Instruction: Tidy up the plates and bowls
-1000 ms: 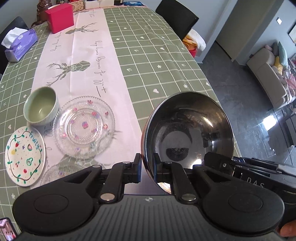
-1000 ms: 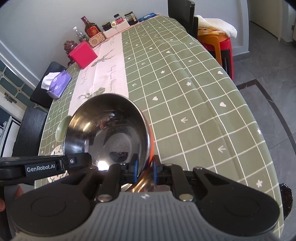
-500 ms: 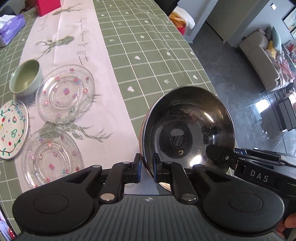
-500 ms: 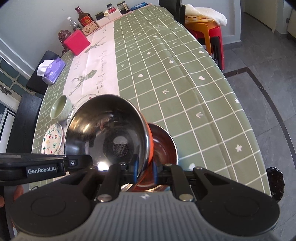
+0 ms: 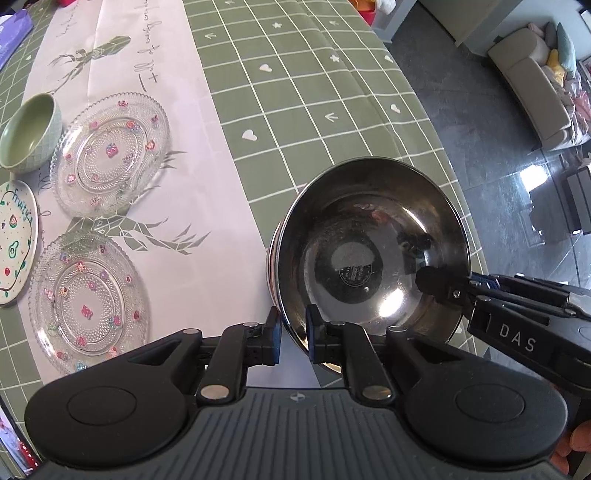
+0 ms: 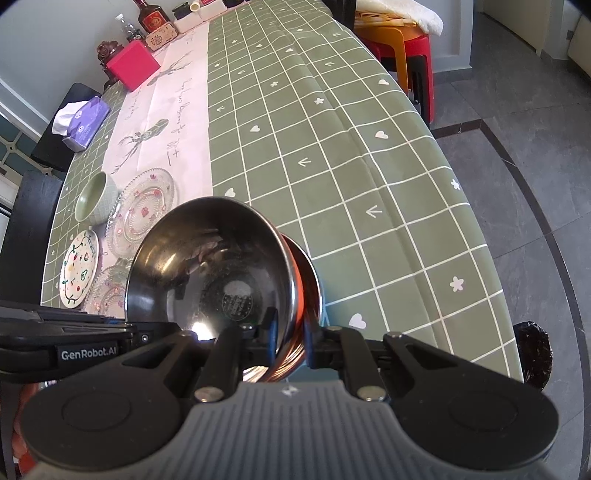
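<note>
A shiny steel bowl hangs tilted over the green checked tablecloth, near the table's right edge. My left gripper is shut on its near rim. My right gripper is shut on the opposite rim and shows in the left wrist view as black fingers. A second steel bowl sits just under the held one, with only its edge showing in the left wrist view. To the left lie two glass plates, a white painted plate and a green ceramic bowl.
A pale runner crosses the tablecloth beside the bowls. At the far end stand a red box, a purple tissue pack and bottles. The table edge drops to grey floor on the right, where stacked stools stand.
Both grippers have sunk toward the table with the steel bowl and tipped further down. The second steel bowl has come into view under it.
</note>
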Available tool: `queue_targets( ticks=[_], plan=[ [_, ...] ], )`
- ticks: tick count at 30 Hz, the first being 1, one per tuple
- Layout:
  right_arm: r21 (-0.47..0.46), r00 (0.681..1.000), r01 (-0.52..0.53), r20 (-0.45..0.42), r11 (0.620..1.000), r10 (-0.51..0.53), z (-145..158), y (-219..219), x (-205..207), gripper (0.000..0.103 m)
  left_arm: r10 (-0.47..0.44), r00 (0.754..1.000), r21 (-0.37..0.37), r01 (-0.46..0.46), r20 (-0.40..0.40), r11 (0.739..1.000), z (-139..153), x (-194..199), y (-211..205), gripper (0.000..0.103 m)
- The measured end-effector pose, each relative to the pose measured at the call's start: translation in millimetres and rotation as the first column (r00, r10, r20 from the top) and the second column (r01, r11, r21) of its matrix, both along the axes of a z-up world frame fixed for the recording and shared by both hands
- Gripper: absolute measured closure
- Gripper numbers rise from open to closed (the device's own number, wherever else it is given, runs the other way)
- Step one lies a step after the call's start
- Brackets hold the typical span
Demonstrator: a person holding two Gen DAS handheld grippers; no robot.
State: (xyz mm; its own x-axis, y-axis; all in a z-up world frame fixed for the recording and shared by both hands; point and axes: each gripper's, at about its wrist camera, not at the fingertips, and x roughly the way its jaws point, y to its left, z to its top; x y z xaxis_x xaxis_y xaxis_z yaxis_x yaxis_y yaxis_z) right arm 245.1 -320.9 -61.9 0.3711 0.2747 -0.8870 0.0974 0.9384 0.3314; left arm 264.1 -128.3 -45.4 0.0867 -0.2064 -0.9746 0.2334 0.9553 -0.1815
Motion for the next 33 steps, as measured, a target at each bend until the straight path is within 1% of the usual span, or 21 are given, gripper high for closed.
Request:
queue_targets(
  ticks=[5, 10, 16, 19, 20, 25, 29, 33],
  plan=[
    [-0.018, 1.000, -0.003, -0.001, 1.000, 0.003, -1, 0, 0, 0.091, -0.014, 1.000, 0.018, 0.014, -0.004, 1.000, -3, 1, -6, 0.088],
    [-0.008, 1.000, -0.002, -0.012, 1.000, 0.002, -5, -1, 1, 0.091, -0.019, 1.000, 0.036, 0.019, -0.004, 0.999, -4, 3, -7, 0.087],
    [-0.031, 1.000, -0.008, 0.004, 0.999, 0.009, -4, 2, 2, 0.091, -0.031, 1.000, 0.052, 0.031, 0.002, 0.998, -6, 2, -9, 0.087],
    [-0.050, 1.000, -0.005, 0.013, 0.999, 0.006, -5, 3, 1, 0.088, -0.041, 0.999, 0.056, 0.040, 0.002, 0.998, -7, 2, -11, 0.087],
    [-0.055, 1.000, -0.006, 0.016, 0.998, 0.007, -4, 3, 1, 0.089, -0.045, 0.999, 0.061, 0.045, 0.004, 0.997, -7, 1, -11, 0.087],
    [-0.050, 1.000, -0.005, 0.021, 0.999, 0.006, -5, 2, 1, 0.089, -0.056, 0.998, 0.069, 0.054, 0.019, 0.996, -7, -1, -12, 0.086],
    [-0.023, 0.999, 0.009, 0.032, 1.000, -0.009, -6, -3, -1, 0.090, -0.052, 0.998, 0.066, 0.050, 0.035, 0.997, -5, -2, -11, 0.086],
    [0.048, 0.999, 0.041, 0.026, 0.998, -0.042, -9, -14, 0, 0.090, -0.054, 0.997, 0.067, 0.050, 0.049, 0.996, -2, -3, -11, 0.086]
  ],
)
